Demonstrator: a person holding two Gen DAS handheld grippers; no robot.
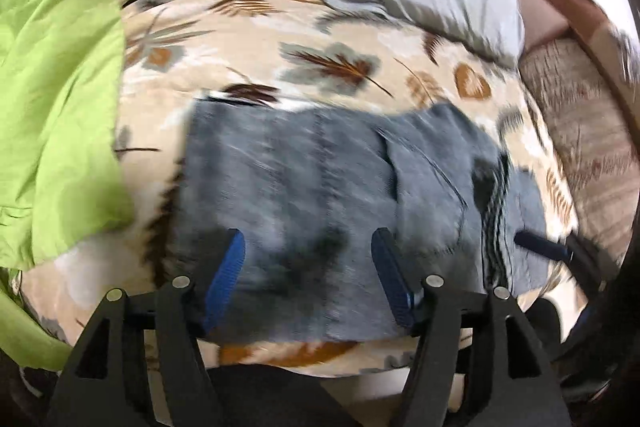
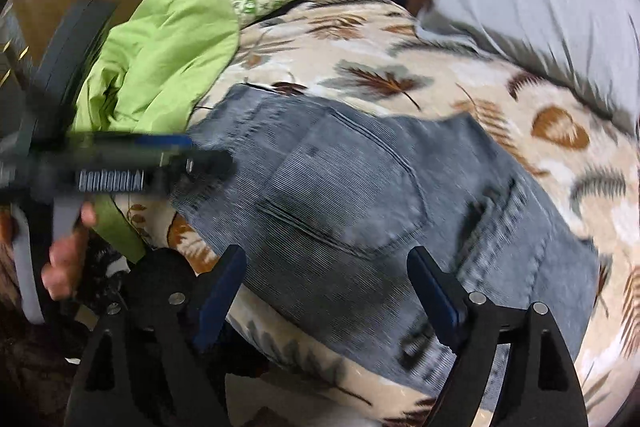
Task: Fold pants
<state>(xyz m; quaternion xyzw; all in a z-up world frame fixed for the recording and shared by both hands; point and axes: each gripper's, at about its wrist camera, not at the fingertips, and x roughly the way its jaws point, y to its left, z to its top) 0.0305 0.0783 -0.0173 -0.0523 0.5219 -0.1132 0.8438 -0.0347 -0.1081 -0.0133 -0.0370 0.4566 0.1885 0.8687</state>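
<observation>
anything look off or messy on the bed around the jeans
The grey jeans lie folded on the leaf-print bedspread. A lime green cloth sits crumpled in a heap on their left; otherwise nothing looks damaged.

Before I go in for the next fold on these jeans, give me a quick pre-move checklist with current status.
1. Left gripper open: ok, jaws spread above the denim, nothing held.
2. Right gripper open: ok, jaws spread, nothing held.
3. Grey jeans lying flat on the leaf-print bedspread: ok, back pocket facing up.
4. Jeans clear of the green cloth: ok, it is bunched beside them.
5. Grey pillow off the jeans: ok.
6. Fold edges aligned: cannot tell, both views are motion-blurred.
</observation>
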